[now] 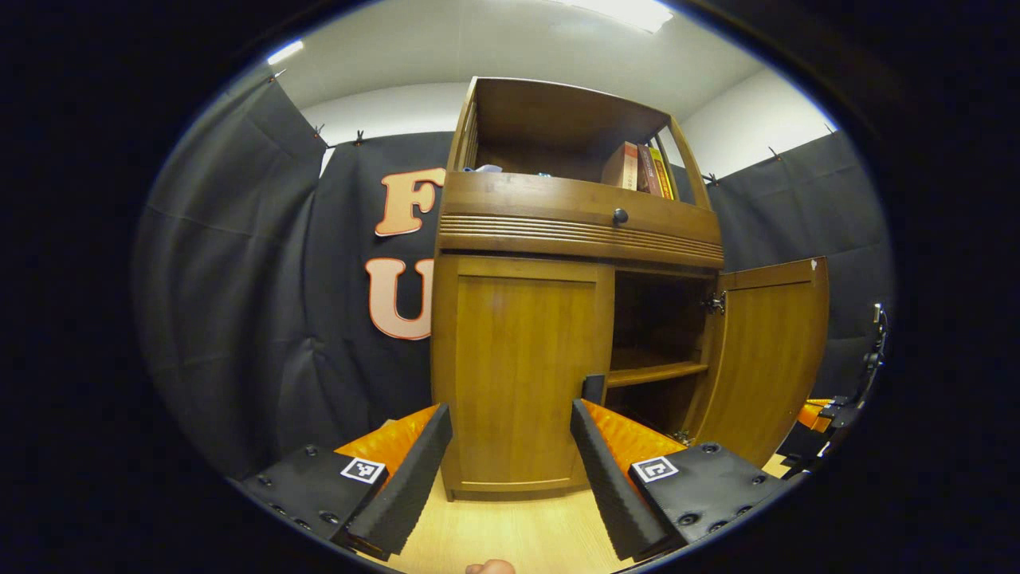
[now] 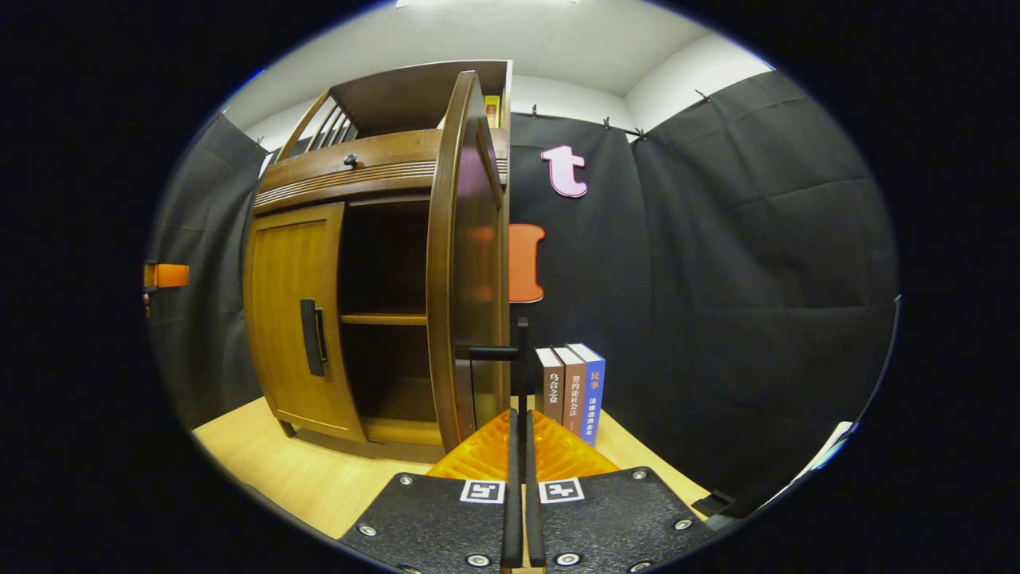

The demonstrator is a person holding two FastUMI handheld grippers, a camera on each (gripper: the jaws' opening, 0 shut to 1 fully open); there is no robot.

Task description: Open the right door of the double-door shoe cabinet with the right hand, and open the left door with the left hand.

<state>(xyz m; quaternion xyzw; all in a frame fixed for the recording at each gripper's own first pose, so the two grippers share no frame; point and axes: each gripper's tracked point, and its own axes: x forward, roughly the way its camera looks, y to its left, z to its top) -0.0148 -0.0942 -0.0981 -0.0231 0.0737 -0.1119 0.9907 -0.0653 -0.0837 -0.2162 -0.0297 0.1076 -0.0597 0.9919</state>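
Note:
The wooden shoe cabinet (image 1: 574, 215) stands on a light wood floor. Its left door (image 1: 522, 367) is closed. My left gripper (image 1: 510, 414) is open, its fingers spread in front of that door's lower half, the right fingertip close to the dark handle (image 1: 594, 388) at the door's inner edge. The right door (image 1: 773, 351) is swung wide open, showing an inner shelf (image 1: 655, 372). In the right gripper view this door (image 2: 458, 263) is edge-on, and my right gripper (image 2: 519, 422) is shut on its black handle (image 2: 522, 351). The left door (image 2: 291, 319) and its handle (image 2: 312, 336) also show there.
Three books (image 2: 570, 391) stand on the floor just right of the open door. More books (image 1: 637, 167) sit on the cabinet's top shelf, above a drawer with a knob (image 1: 620, 215). Black cloth walls close in behind and beside the cabinet.

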